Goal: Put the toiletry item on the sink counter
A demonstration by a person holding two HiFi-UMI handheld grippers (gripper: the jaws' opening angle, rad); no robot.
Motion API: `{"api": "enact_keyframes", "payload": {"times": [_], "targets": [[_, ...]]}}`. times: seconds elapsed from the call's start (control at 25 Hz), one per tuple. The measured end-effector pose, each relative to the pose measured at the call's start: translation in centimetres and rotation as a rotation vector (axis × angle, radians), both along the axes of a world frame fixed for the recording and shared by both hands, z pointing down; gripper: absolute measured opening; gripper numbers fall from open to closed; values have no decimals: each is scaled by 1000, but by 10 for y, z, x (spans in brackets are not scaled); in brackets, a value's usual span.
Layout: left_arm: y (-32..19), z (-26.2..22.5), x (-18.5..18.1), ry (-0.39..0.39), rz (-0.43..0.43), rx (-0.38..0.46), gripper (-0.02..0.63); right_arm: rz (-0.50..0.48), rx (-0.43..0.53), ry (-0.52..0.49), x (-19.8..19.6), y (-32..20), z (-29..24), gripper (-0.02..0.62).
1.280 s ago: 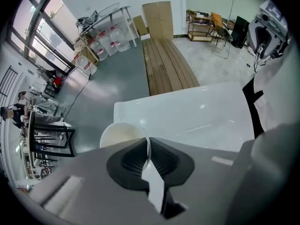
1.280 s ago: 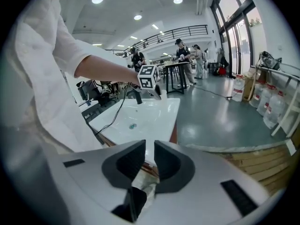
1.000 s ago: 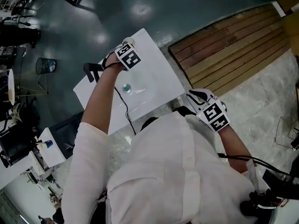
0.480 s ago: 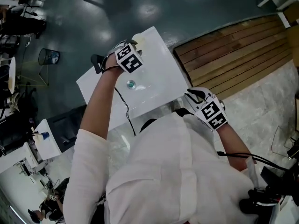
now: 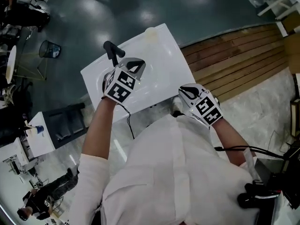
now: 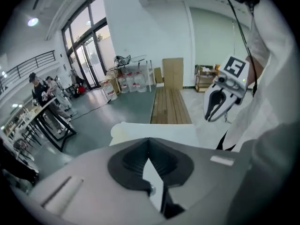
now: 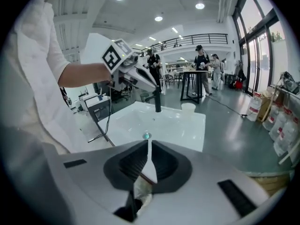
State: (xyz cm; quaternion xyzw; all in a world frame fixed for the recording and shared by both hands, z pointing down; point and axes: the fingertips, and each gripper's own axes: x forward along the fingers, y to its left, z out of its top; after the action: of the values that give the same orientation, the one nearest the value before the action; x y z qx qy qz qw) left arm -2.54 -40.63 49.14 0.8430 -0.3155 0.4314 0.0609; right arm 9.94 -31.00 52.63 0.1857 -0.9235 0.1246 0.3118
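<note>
Over sink counter: left gripper held, jaws closed on nothing | right gripper held at near right edge, jaws closed, empty | toiletry item set on far corner.

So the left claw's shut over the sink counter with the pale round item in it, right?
Not quite. The left claw is shut over the sink counter but empty, as the left gripper view shows. The pale round item sits on the counter's far corner.
</note>
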Motion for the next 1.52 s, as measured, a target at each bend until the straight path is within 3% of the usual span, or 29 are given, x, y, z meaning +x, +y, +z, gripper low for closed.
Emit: {"api": "enact_keyframes", "payload": {"times": [0.24, 0.44, 0.68, 0.96, 1.52], "targets": [[97, -39, -20, 320, -48, -7, 6, -22, 30, -15, -47, 32, -17, 12], [169, -50, -50, 456, -137, -38, 5, -33, 47, -24, -86, 67, -28, 11], [231, -55, -92, 537, -224, -9, 6, -60, 74, -24, -130, 116, -35, 9], [297, -52, -107, 573, -202, -24, 5, -85, 62, -53, -170, 176, -43, 8], [369, -51, -121, 546, -194, -22, 6, -172, 117, -22, -198, 248, -53, 6]]}}
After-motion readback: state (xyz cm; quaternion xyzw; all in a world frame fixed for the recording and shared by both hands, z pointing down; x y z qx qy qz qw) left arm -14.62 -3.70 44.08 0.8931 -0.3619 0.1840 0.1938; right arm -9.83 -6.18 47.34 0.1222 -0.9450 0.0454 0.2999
